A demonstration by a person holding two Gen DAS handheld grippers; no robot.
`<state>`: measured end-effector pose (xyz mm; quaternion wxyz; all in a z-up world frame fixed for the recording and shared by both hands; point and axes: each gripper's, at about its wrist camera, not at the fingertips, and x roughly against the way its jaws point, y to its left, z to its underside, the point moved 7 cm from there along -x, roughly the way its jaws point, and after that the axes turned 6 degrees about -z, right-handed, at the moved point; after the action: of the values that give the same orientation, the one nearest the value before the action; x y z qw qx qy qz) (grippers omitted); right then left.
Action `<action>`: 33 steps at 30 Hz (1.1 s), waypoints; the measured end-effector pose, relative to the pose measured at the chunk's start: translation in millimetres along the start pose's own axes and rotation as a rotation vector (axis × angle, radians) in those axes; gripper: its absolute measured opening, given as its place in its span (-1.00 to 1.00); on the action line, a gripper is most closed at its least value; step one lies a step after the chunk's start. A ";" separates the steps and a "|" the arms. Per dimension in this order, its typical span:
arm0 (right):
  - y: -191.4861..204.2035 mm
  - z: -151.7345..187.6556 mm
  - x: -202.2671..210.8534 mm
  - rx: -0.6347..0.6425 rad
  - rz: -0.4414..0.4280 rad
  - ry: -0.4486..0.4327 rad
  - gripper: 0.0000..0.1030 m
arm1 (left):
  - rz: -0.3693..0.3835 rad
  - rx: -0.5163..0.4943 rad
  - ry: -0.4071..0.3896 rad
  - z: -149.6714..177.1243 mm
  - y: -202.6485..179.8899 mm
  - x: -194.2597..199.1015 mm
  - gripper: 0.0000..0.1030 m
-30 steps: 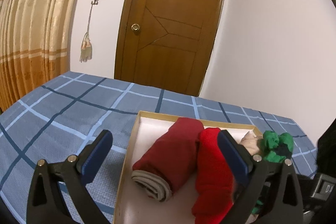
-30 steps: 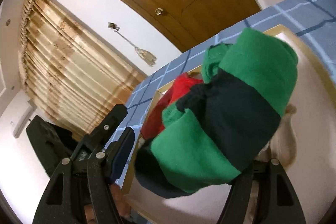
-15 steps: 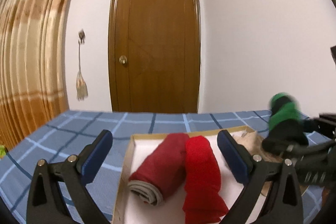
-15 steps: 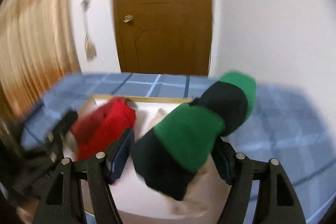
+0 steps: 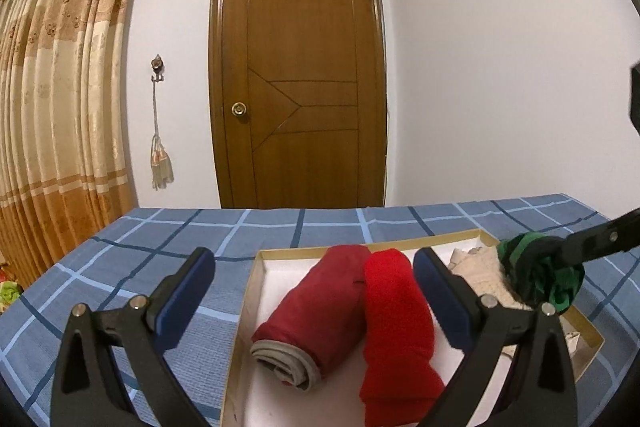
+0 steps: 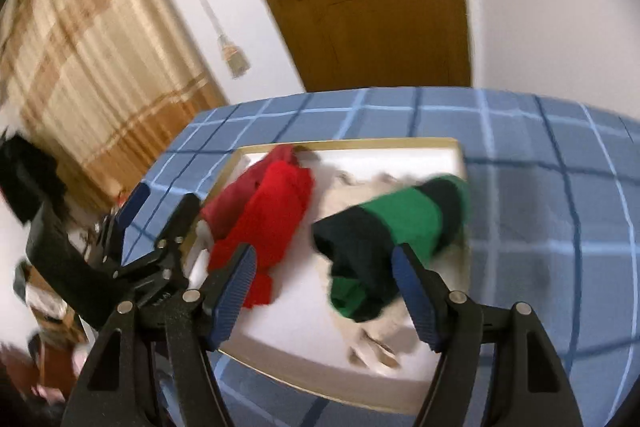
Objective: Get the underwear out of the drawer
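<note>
A shallow wooden drawer (image 5: 244, 301) (image 6: 352, 145) with a white floor lies on a blue checked bed. In it are a dark red roll (image 5: 316, 307), a bright red piece (image 5: 394, 323) (image 6: 276, 199) and a beige piece (image 5: 478, 267). A green and black striped underwear (image 6: 394, 223) (image 5: 540, 273) lies over the beige piece at the drawer's right side. My right gripper (image 6: 324, 291) is open, with the striped underwear loose just ahead of its fingers. My left gripper (image 5: 314, 301) is open and empty, over the drawer's near edge and the red rolls.
The blue checked bedcover (image 5: 168, 239) spreads around the drawer, with open cover (image 6: 560, 211) to its right. A brown door (image 5: 298, 83), a white wall and a beige curtain (image 5: 52, 107) stand behind the bed. The right wrist view is blurred by motion.
My right gripper opened and let go of the striped underwear, which dropped onto the beige piece at the drawer's right side. Both cameras tilted level. The left gripper stayed open.
</note>
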<state>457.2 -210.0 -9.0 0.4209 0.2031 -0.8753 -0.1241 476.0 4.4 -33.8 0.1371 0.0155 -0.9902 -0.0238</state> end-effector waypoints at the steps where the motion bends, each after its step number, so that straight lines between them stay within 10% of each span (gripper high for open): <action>1: -6.8 3.9 6.5 -0.022 0.011 -0.013 0.40 | 0.000 0.000 0.001 0.7 -0.2 -0.4 0.96; 7: -30.5 23.9 37.4 -0.092 0.118 -0.093 0.40 | 0.012 0.017 0.003 0.8 -0.2 0.5 0.96; 20: 6.3 66.8 52.5 -0.098 0.102 -0.268 0.40 | -0.003 -0.153 -0.014 12.5 -30.3 46.4 0.99; 33: 27.7 99.6 77.3 -0.148 0.068 -0.366 0.40 | 0.052 -0.117 0.068 23.0 -39.9 104.8 0.99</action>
<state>328.2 -216.4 -6.4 0.2724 0.1159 -0.9321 -0.2087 369.9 -38.4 -29.7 0.1721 -0.0176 -0.9818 -0.0777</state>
